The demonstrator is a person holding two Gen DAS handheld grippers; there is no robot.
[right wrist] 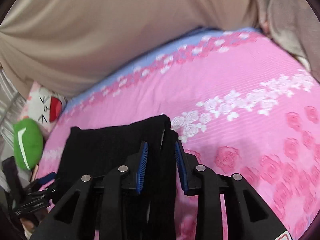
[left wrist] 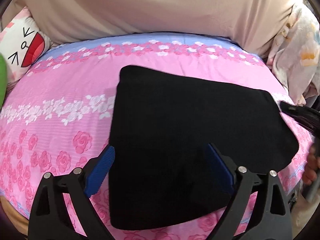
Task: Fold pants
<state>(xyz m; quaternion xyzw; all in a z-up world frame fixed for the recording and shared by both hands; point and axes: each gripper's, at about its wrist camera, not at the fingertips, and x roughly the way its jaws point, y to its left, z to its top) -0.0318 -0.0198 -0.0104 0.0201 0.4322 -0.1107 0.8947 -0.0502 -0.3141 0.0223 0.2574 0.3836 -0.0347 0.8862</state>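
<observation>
Black pants (left wrist: 180, 124) lie folded into a compact shape on a pink rose-print sheet (left wrist: 60, 100). My left gripper (left wrist: 160, 156) is open, its blue pads (left wrist: 104, 166) spread over the near end of the pants without holding them. My right gripper (right wrist: 161, 150) has its pads (right wrist: 143, 164) partly closed around a raised fold of the pants (right wrist: 112, 146) at their right edge. The right gripper also shows in the left wrist view (left wrist: 296, 112) at the pants' far right corner. The left gripper shows in the right wrist view (right wrist: 40, 190) at the lower left.
A beige cloth (left wrist: 150, 6) hangs behind the bed. A white cartoon-face pillow (left wrist: 26, 46) and a green plush (right wrist: 28, 142) sit at the left. A floral cloth (left wrist: 294, 60) is bunched at the right. Pink sheet stretches left of the pants.
</observation>
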